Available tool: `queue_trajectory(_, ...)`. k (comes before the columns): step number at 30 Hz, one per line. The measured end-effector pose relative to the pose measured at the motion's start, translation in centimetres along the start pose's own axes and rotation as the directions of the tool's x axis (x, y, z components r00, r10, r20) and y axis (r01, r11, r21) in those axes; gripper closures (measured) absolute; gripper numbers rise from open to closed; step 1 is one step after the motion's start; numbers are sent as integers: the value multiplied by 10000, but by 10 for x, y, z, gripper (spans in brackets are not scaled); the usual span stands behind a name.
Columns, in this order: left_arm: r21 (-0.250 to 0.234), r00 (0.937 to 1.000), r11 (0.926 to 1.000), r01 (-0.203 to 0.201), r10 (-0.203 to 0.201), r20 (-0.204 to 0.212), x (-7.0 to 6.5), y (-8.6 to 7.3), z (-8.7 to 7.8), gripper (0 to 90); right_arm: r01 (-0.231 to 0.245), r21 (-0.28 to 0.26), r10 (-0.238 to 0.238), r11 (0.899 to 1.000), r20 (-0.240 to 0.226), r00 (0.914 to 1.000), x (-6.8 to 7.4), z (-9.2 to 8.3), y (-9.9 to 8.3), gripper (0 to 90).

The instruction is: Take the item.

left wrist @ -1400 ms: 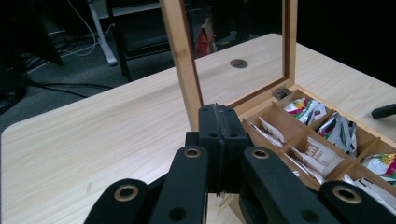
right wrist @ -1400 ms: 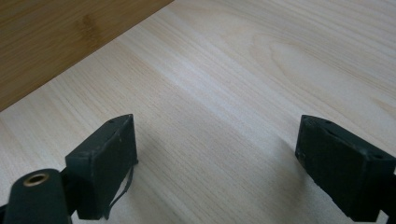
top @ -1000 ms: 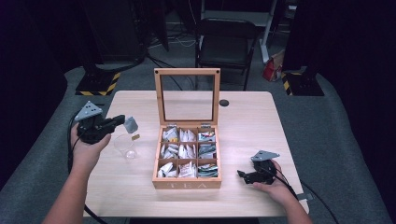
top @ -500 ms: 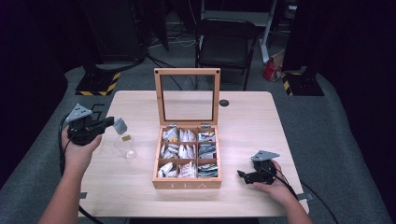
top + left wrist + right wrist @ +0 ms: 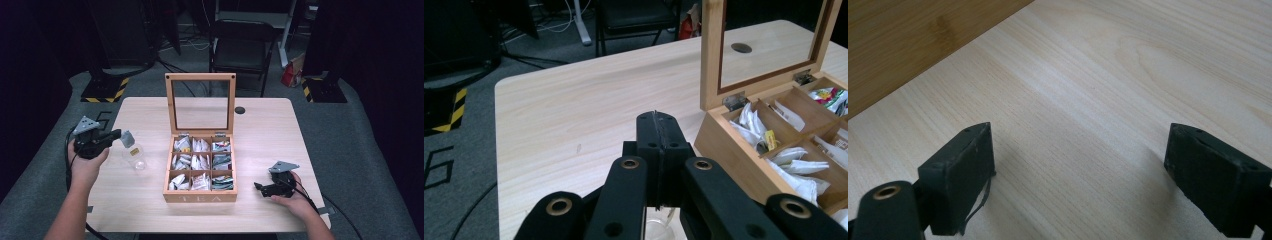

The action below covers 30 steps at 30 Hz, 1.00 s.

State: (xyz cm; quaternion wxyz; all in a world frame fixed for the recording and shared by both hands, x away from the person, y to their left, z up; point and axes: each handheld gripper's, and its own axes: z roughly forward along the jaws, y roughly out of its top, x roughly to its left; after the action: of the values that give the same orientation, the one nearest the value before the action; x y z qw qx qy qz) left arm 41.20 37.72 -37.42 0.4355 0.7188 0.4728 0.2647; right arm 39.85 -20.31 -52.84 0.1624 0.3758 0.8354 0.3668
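Jaws pressed together on the left gripper [image 5: 116, 134], held just left of a small clear bottle [image 5: 135, 156] on the bench [image 5: 260, 125]; tea box [image 5: 201, 162] open mid-bench. Left gripper view: jaws closed, glass below. Right gripper [image 5: 1080, 170] view: jaws spread wide over bare wood.

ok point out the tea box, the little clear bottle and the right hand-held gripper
tea box [image 5: 200, 197], high view, front wall
clear bottle [image 5: 136, 157], high view, body
right hand-held gripper [image 5: 260, 188], high view, between its fingertips
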Motion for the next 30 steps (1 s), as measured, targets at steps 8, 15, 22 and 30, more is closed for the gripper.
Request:
queue_trajectory(8, 285, 9999, 9995, 167, -168, 40, 0, -14, 9, 900, 1, -3, -1, 10000, 2, 10000, 0, 0, 0, 119)
queue_trajectory(15, 460, 9997, 9986, 251, -253, 41, 0, -23, 16, 900, 24, 9, -24, 10000, -32, 10000, 0, 0, 0, 119)
queue_trajectory(22, 654, 9995, 9974, 297, -301, 41, 1, -30, 20, 900, 12, 1, -12, 10000, -12, 10000, 0, 0, 0, 119)
queue_trajectory(30, 874, 9997, 9959, 244, -250, 56, -1, -36, 25, 900, 6, 0, -6, 10000, -3, 10000, 0, 0, 0, 119)
